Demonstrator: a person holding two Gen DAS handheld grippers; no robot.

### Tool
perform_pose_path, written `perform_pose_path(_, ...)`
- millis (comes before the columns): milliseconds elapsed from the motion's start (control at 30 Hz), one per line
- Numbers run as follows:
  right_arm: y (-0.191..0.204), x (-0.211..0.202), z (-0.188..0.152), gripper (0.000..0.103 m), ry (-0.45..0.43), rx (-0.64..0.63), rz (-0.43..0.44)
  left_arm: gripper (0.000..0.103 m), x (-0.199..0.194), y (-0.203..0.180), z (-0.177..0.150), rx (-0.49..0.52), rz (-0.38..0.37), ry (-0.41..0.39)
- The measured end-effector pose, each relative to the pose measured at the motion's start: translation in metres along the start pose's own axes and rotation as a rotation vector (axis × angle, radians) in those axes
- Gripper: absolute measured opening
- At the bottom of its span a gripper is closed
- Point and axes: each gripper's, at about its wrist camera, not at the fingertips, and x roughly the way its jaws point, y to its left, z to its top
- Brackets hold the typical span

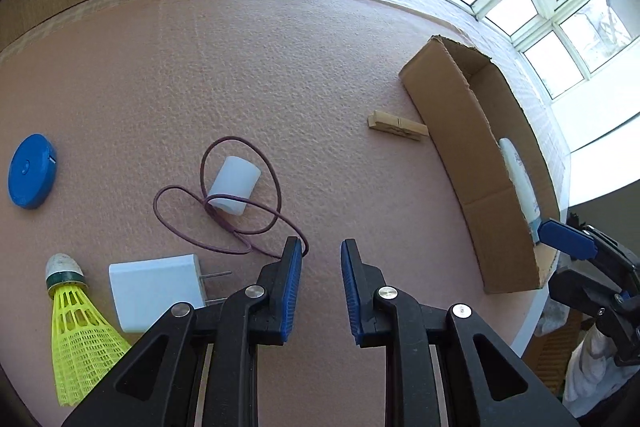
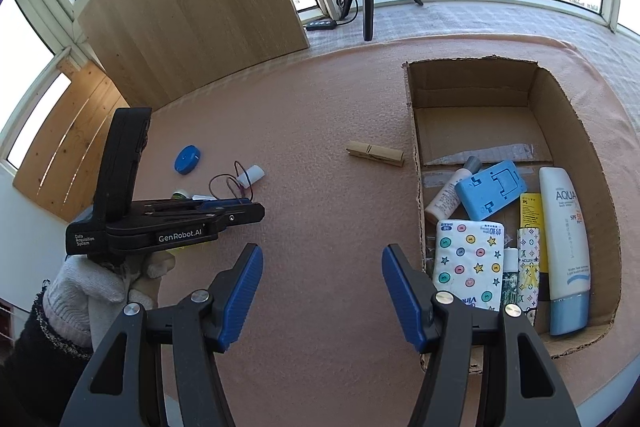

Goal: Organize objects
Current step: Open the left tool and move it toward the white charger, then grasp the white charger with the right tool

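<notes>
Six loose items lie on the pink surface [image 1: 280, 47], outside the cardboard box [image 2: 472, 99] that serves as the collection point. Toward the left edge: a blue round case [image 1: 32, 171], a yellow shuttlecock [image 1: 76, 327] and a white plug adapter [image 1: 156, 291]. Just right of these, a purple cord [image 1: 240, 187] loops around a white cylinder [image 1: 234, 185] lying on its side. Further right, a wooden clothespin [image 1: 398, 125] lies just beside the box's left wall.

The left hand-held gripper [image 1: 320, 287] points down near the cord end and the adapter. Its jaws are slightly spread, with nothing between them; it is probably positioned to pick from this cluster.

The right hand-held gripper [image 2: 322, 295] hangs beside the box's near left corner, jaws spread wide and empty, likely waiting clear of the left one.

The box, at the right edge, already holds a sunscreen tube [image 2: 566, 259], a blue case [image 2: 490, 189], a tissue pack [image 2: 468, 263] and small bottles, packed toward the near end.
</notes>
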Motion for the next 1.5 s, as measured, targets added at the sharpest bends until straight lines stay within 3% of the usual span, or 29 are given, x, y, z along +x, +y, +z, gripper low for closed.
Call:
perform_pose_path(167, -0.004, -0.002, -0.003, 0.058, -0.002, 0.015, -0.001, 0.029, -0.026, -0.002, -0.013, -0.016, -0.015, -0.057)
perform_pose_path(333, 0.001, 0.005, 0.0, 0.058, 0.009, 0.009, 0.02, 0.029, -0.04, 0.025, -0.036, -0.059, 0.044, -0.055)
perform_pose_path(933, 0.076, 0.056, 0.023, 0.058, 0.077, -0.139, 0.139, 0.029, -0.08, 0.121, -0.072, -0.225, 0.194, -0.119)
perform_pose_path(1233, 0.113, 0.103, 0.046, 0.058, 0.166, -0.196, 0.221, 0.037, -0.073, 0.098, -0.07, -0.186, 0.116, -0.136)
perform_pose_path(1400, 0.134, 0.132, 0.052, 0.058, 0.244, -0.21, 0.282, 0.038, -0.062, 0.091, -0.064, -0.218, 0.09, -0.148)
perform_pose_path(1500, 0.141, 0.148, 0.054, 0.058, 0.27, -0.215, 0.272, 0.038, -0.057, 0.091, -0.061, -0.241, 0.079, -0.15)
